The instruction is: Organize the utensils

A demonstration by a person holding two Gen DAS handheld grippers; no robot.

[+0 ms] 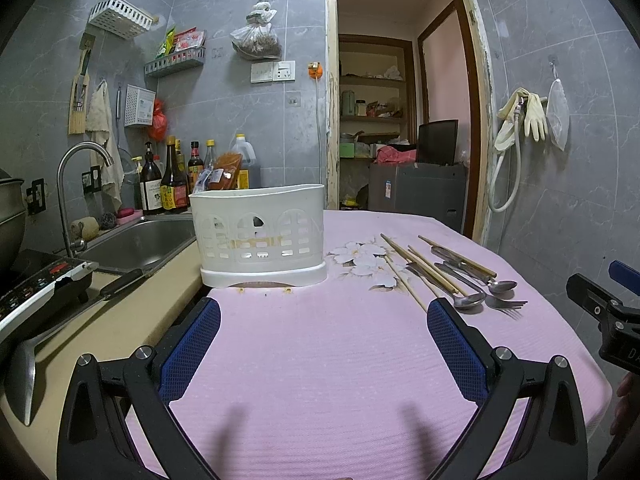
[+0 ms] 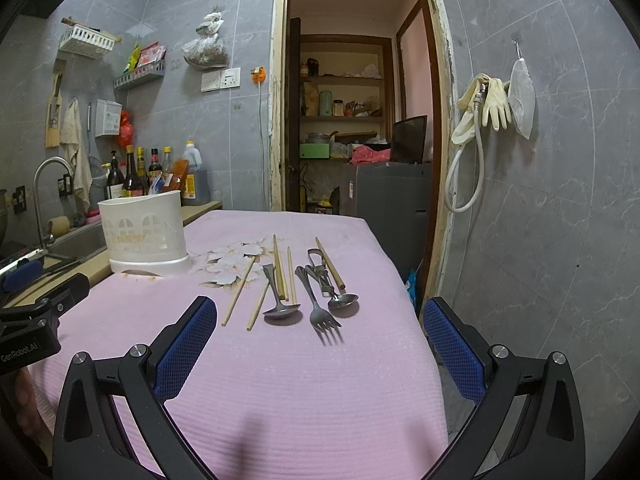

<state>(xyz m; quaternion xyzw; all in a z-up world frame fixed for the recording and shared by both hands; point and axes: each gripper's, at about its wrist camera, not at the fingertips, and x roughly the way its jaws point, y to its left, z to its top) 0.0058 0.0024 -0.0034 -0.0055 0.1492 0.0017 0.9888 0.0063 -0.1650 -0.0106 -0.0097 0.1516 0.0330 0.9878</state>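
A white slotted utensil holder (image 1: 258, 234) stands upright at the far left of the pink cloth; it also shows in the right wrist view (image 2: 144, 236). Several wooden chopsticks (image 2: 280, 268), a ladle-like spoon (image 2: 280, 308), a fork (image 2: 320, 312) and a spoon (image 2: 342, 300) lie loose on the cloth right of the holder; they show in the left wrist view too (image 1: 452, 272). My left gripper (image 1: 324, 316) is open and empty, facing the holder. My right gripper (image 2: 320, 316) is open and empty, just short of the utensils.
A steel sink (image 1: 136, 240) with a tap (image 1: 80, 160) and sauce bottles (image 1: 172, 180) lies left of the table. An induction cooker (image 1: 36, 288) and a ladle (image 1: 24, 368) sit on the counter. The pink cloth's (image 2: 304, 392) right edge drops off near a doorway (image 2: 360, 100).
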